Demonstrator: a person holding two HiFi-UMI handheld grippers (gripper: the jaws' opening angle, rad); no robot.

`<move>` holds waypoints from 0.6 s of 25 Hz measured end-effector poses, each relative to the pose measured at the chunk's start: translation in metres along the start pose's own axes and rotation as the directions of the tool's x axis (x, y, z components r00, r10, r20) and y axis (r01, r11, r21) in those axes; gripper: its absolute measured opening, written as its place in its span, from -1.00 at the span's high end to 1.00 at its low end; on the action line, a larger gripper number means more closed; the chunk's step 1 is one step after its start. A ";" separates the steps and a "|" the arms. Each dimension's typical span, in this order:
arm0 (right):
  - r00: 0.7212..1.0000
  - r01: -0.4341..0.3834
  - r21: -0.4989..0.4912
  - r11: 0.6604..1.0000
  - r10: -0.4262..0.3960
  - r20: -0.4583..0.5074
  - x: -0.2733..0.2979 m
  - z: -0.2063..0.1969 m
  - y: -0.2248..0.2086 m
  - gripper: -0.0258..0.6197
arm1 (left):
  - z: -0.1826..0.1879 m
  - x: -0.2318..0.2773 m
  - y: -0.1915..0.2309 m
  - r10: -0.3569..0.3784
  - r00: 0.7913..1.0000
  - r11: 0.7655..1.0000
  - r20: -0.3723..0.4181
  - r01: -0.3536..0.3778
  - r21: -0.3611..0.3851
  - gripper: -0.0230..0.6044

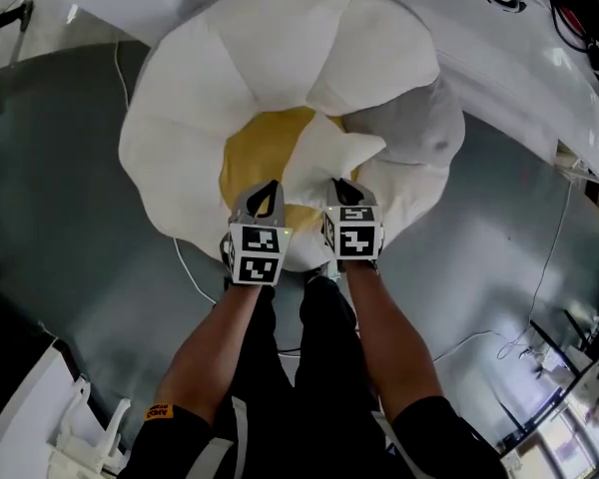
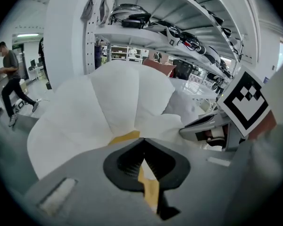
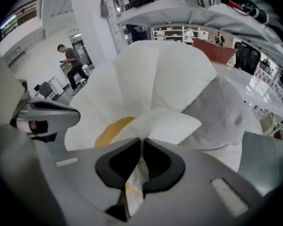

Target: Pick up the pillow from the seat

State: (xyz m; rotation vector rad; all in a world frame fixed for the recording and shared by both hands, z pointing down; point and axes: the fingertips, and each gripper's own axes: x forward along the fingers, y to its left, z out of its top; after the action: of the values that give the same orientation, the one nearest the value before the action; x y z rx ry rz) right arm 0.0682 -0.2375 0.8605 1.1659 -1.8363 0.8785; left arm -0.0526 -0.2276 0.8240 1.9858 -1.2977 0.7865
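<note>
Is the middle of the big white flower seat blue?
No, in the head view the flower seat has a yellow middle ringed by white petals.

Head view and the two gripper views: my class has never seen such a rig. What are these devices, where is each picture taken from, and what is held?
There is no robot: a person holds a hand-worked claw in each hand. The head view comes from a camera on the person's head, looking steeply down; the left claw shows at its left, the right claw at its right. The cubes with black-and-white squares are part of the claws. The other two pictures come from cameras riding on each claw, looking along its jaws. Both claws are shut on a flower-shaped pillow, white petals around a yellow centre: the left pinches yellow fabric, the right mostly white. Below lies grey floor; shelves of equipment stand behind.
</note>
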 end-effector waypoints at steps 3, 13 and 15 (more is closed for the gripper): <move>1.000 0.005 0.018 1.000 -0.005 0.014 -0.033 0.015 0.009 0.85 | 0.015 -0.030 -0.002 -0.001 1.000 1.000 -0.008 0.001 0.013 0.92; 0.994 -0.017 0.031 0.999 0.014 0.111 -0.133 0.071 0.051 0.85 | 0.066 -0.124 -0.007 -0.008 0.999 1.000 0.031 0.008 0.018 0.92; 0.992 -0.022 0.035 0.999 0.017 0.128 -0.153 0.077 0.060 0.85 | 0.074 -0.143 -0.010 -0.008 0.999 1.000 0.037 0.007 0.025 0.92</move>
State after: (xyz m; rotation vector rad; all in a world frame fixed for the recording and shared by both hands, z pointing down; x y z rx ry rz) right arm 0.0370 -0.2221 0.6823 1.2539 -1.9451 0.8687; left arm -0.0809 -0.2020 0.6680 2.0329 -1.3065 0.7689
